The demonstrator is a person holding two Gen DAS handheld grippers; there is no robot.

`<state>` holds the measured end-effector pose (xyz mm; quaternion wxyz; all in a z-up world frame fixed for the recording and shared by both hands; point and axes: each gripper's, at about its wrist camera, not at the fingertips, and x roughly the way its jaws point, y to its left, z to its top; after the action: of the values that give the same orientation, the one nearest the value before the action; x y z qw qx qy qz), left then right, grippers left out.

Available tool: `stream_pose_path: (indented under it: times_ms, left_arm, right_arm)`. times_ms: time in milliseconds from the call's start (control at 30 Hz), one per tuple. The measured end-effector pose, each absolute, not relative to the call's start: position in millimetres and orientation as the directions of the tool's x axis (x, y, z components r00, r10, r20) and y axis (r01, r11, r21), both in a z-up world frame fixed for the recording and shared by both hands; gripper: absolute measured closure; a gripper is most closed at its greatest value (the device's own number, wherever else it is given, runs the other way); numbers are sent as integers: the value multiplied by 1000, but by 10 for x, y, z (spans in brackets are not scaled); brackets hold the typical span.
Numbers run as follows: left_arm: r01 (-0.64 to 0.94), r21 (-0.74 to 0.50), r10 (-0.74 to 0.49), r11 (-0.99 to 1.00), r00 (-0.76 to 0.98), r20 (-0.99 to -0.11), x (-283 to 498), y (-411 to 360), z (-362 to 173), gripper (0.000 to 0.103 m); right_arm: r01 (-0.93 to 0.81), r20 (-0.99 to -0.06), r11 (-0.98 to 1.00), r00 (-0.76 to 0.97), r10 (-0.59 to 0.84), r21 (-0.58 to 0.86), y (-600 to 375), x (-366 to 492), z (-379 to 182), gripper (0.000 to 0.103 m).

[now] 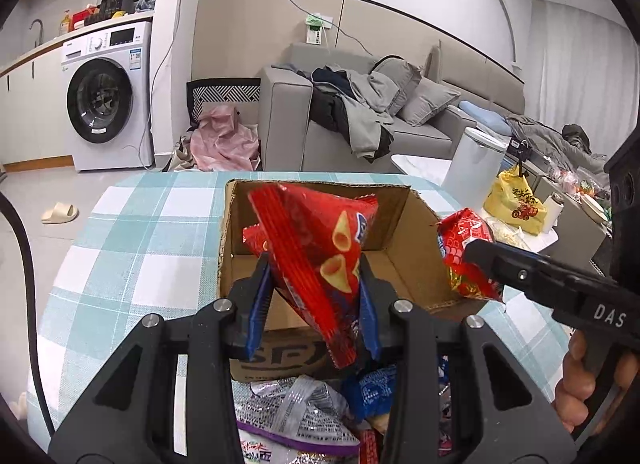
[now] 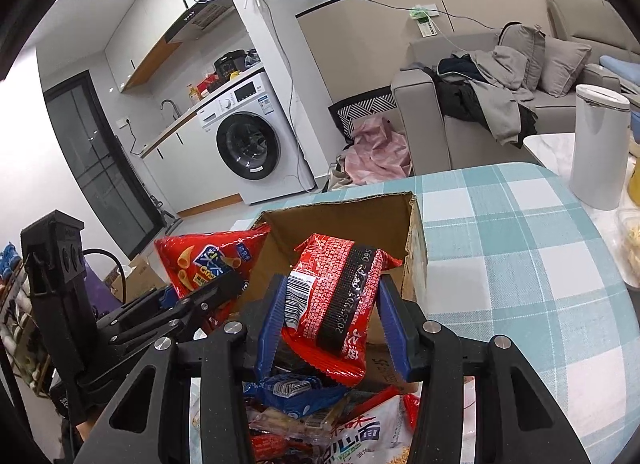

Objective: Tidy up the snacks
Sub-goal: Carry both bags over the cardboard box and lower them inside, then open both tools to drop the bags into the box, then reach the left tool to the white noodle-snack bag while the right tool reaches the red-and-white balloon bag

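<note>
An open cardboard box (image 1: 404,224) (image 2: 344,216) stands on the checked tablecloth. My left gripper (image 1: 316,296) is shut on a red corn-snack bag (image 1: 320,252), held upright over the box's near side; the same bag (image 2: 204,260) shows at the left of the right wrist view. My right gripper (image 2: 332,324) is shut on a red packet (image 2: 336,296) with a black date strip, just above the box's near edge. That packet (image 1: 468,256) and the right gripper (image 1: 480,260) appear by the box's right wall. A pile of loose snack packets (image 1: 304,416) (image 2: 320,416) lies in front of the box.
The table (image 2: 520,264) with its teal check cloth rounds off to the right. A white bin (image 2: 600,144) and a yellow bag (image 1: 514,204) stand beyond its right edge. A grey sofa (image 1: 360,128) and a washing machine (image 1: 108,96) are behind. A hand (image 1: 576,384) grips the right tool.
</note>
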<state>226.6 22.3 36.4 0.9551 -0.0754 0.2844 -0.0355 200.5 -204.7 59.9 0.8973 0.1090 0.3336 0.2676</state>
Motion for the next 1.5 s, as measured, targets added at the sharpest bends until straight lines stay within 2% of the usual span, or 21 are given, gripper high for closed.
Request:
stream_pose_path:
  times_ms: [300, 367, 433, 467, 500, 567, 733, 800, 1000, 1500]
  left_arm:
    - [33, -154, -118, 987, 806, -580, 2428, 190, 260, 68]
    - [25, -137, -101, 990, 808, -580, 2399, 175, 261, 68]
    - [36, -138, -110, 990, 807, -580, 2343, 189, 276, 63]
    - [36, -136, -109, 990, 806, -582, 2308, 207, 286, 53]
    - [28, -128, -99, 991, 806, -584, 2270, 223, 302, 39]
    - [12, -115, -75, 993, 822, -565, 2137, 271, 342, 24]
    - [12, -101, -64, 995, 846, -530, 1805, 358, 445, 14]
    - [12, -92, -58, 996, 851, -521, 1670, 380, 482, 1]
    - [2, -96, -51, 995, 862, -504, 1317, 432, 531, 1]
    - [-16, -67, -23, 998, 841, -541, 1140, 467, 405, 1]
  right_arm:
    - [-374, -572, 836, 611, 547, 400, -2031, 2117, 545, 57]
    - [-389, -563, 826, 604, 564, 408, -2032, 2104, 558, 55]
    - [-411, -540, 814, 610, 580, 410, -2051, 2073, 587, 50]
    - [-412, -537, 821, 622, 570, 394, -2064, 2046, 610, 46]
    - [-408, -539, 833, 635, 553, 374, -2080, 2023, 633, 38]
    - [-413, -540, 836, 639, 549, 361, -2123, 1991, 655, 29]
    - [-422, -546, 825, 618, 565, 376, -2302, 1871, 668, 3]
    - [-422, -545, 833, 630, 553, 357, -2359, 1799, 681, 1]
    - [-418, -588, 872, 649, 483, 255, -2437, 1633, 639, 0]
    - [-408, -640, 895, 643, 420, 178, -2599, 1584, 501, 0]
